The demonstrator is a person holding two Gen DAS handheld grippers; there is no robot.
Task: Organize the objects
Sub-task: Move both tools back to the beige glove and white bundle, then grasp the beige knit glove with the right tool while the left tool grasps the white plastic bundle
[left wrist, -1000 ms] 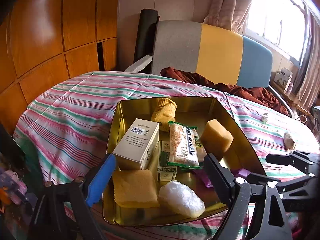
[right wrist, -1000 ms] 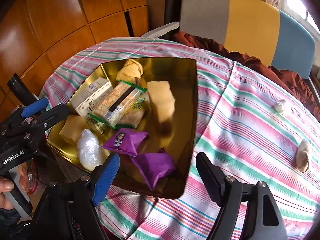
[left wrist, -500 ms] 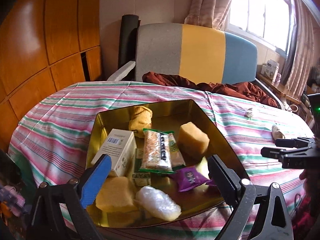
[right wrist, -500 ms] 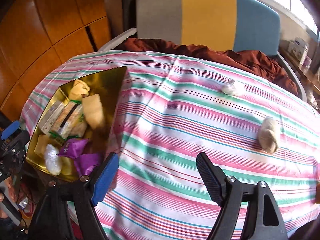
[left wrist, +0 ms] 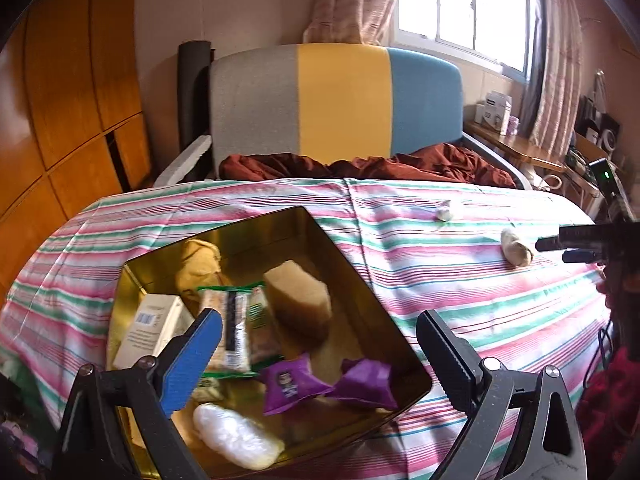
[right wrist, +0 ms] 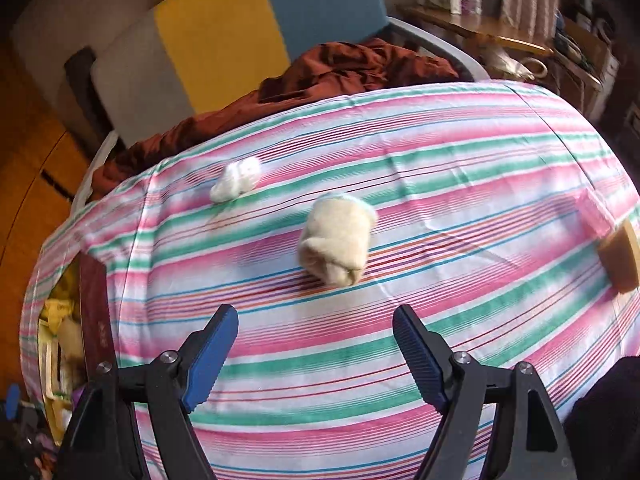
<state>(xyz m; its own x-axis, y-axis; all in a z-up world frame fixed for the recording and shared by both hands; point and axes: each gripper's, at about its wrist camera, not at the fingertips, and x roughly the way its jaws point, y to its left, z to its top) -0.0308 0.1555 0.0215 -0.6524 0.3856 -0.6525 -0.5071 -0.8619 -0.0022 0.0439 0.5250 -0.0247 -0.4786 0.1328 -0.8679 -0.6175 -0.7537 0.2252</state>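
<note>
A gold tin tray (left wrist: 256, 240) sits on the striped tablecloth (left wrist: 460, 300). In it lie a white box (left wrist: 148, 332), a snack bar packet (left wrist: 236, 328), a tan sponge block (left wrist: 298, 300), two purple packets (left wrist: 288, 384), a white plastic bundle (left wrist: 232, 436) and a yellow sock roll (left wrist: 196, 260). My left gripper (left wrist: 318, 318) hovers open over the tray's near side with nothing between its fingers. My right gripper (right wrist: 316, 312) is open and empty just short of a cream sock roll (right wrist: 336, 240). Beyond that roll lies a small white bundle (right wrist: 236, 180).
An orange sponge (right wrist: 620, 256) lies at the cloth's right edge, with a blurred pink thing beside it. A grey, yellow and blue chair (left wrist: 340, 100) with dark red cloth (left wrist: 360, 164) on its seat stands behind the table. Wooden panels line the left wall. The tray's wall (right wrist: 92, 312) shows at the right wrist view's left edge.
My right gripper swung away from the tray, to the right across the cloth, up to the cream sock roll. My left gripper's jaws widened a little and its view shifted rightward.
</note>
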